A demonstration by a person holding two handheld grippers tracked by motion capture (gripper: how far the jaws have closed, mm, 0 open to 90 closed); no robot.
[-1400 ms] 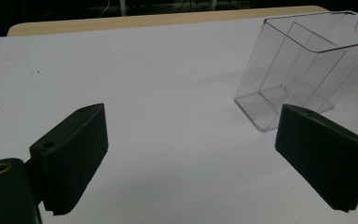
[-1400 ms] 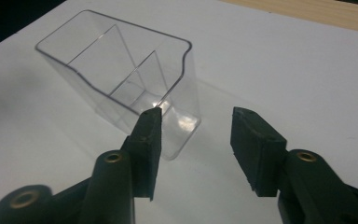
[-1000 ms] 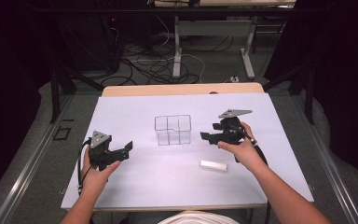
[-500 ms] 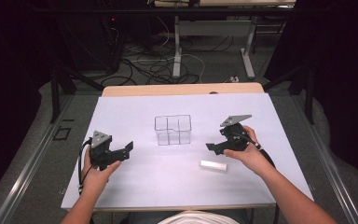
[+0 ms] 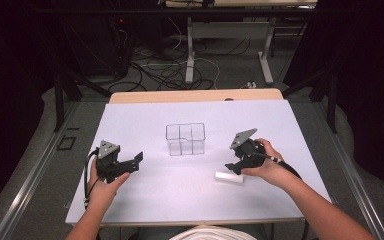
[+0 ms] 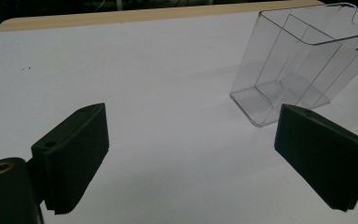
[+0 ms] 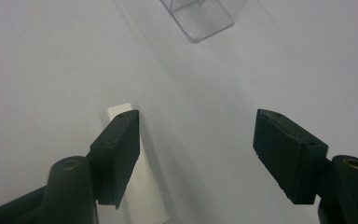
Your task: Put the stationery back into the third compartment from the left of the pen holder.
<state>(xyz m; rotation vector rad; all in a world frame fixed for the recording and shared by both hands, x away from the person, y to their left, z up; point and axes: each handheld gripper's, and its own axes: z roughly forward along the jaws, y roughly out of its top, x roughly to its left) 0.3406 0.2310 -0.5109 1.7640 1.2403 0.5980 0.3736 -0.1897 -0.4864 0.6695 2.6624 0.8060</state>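
The white tabletop (image 5: 145, 200) carries a clear divided bin (image 5: 185, 139) at its centre, open side up, probably so things can be dropped in from above. At four o'clock from the bin lies a small white block (image 5: 229, 177), flat on its long side. The right tool (image 5: 234, 167) hangs just over the block's right end, its jaws apart and just now narrowing, one jaw at the block's edge, nothing pinched yet. At eight o'clock, the left tool (image 5: 139, 159) waits wide and empty, aimed at the bin. No writing is legible.
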